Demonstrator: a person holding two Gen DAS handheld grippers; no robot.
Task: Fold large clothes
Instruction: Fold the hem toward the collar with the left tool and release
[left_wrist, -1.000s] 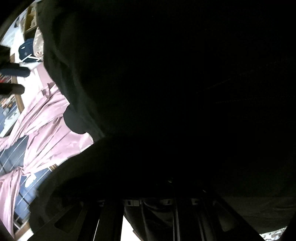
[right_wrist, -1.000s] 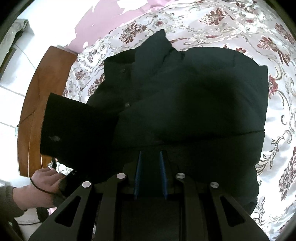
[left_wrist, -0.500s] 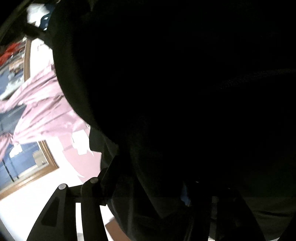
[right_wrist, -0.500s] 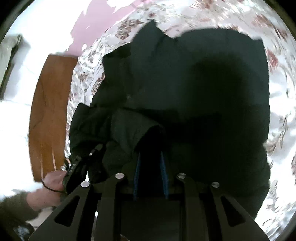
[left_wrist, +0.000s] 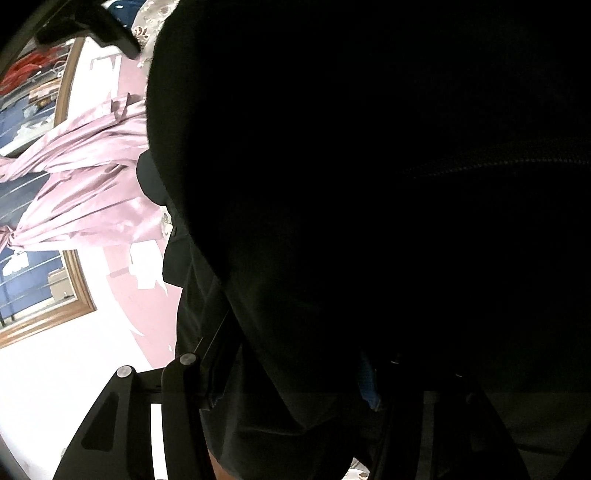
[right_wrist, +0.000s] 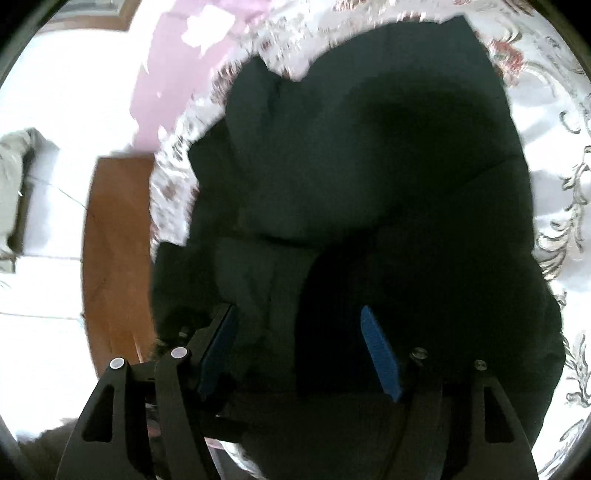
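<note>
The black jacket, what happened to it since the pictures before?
The right gripper came down closer to the black jacket and its jaws have just been opening, letting go of the fold they pinched; the blue pads now stand apart with cloth loose between them. The sleeve flap held out at the left now lies bunched on the jacket. The left gripper's jaws also opened. The jacket stayed on the flowered bedspread.

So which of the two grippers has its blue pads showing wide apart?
The right hand-held gripper: both its blue pads stand clear and apart above the dark puffy jacket. The left hand-held gripper is mostly buried in dark fabric.
</note>
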